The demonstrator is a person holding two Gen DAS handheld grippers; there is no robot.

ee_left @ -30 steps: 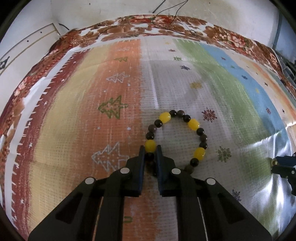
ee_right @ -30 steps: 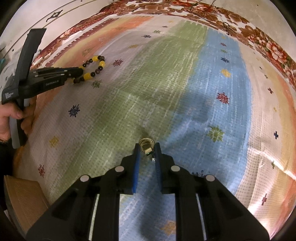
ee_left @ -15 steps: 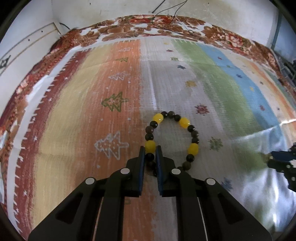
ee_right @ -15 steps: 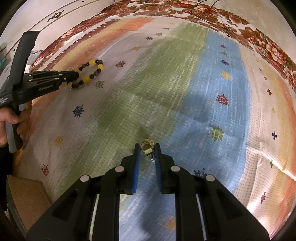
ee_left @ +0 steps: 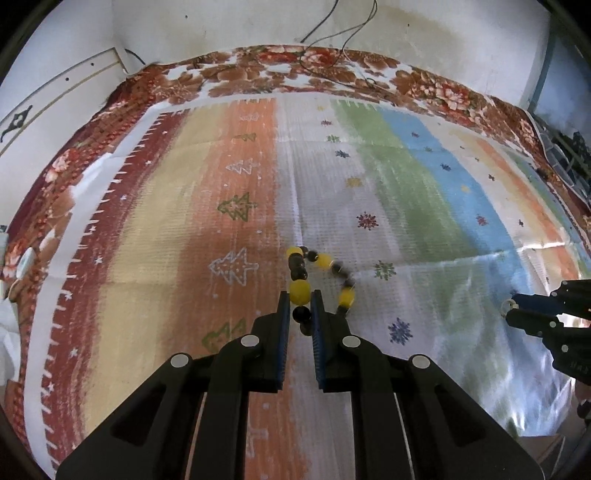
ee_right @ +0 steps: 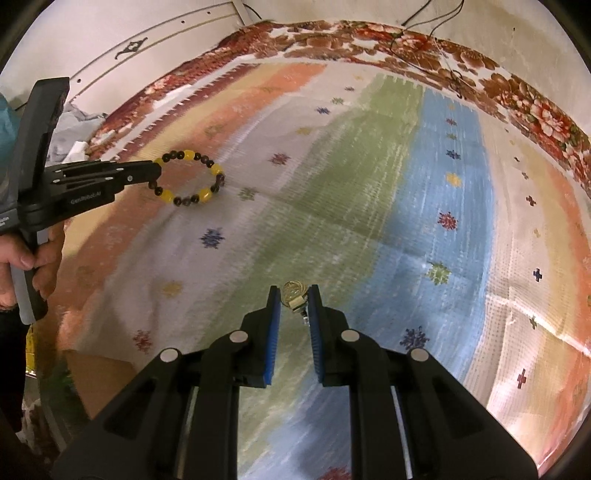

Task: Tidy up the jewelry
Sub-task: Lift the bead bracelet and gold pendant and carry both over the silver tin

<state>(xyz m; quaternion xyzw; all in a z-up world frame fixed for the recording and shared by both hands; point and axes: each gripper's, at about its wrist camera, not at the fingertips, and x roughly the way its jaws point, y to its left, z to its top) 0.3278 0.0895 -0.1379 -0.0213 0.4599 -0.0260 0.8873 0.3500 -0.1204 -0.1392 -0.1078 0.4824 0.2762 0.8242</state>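
Observation:
A bracelet of yellow and dark beads [ee_left: 320, 275] hangs from my left gripper [ee_left: 300, 303], which is shut on its near beads and holds it lifted above the striped cloth. It also shows in the right wrist view [ee_right: 189, 178], dangling from the left gripper [ee_right: 155, 173] at the left. My right gripper [ee_right: 294, 297] is shut on a small gold ring with a tag [ee_right: 293, 293], held above the green and blue stripes. The right gripper shows at the right edge of the left wrist view [ee_left: 511, 308].
A striped patterned cloth [ee_left: 406, 184] with a floral border covers the surface up to a white wall. Cables [ee_left: 332, 33] hang at the back. A cardboard box [ee_right: 96, 384] and crumpled cloth [ee_right: 74, 122] lie at the left side.
My left gripper has lifted the bracelet off the cloth; its loop now hangs and swings. My right gripper has risen slightly with the ring.

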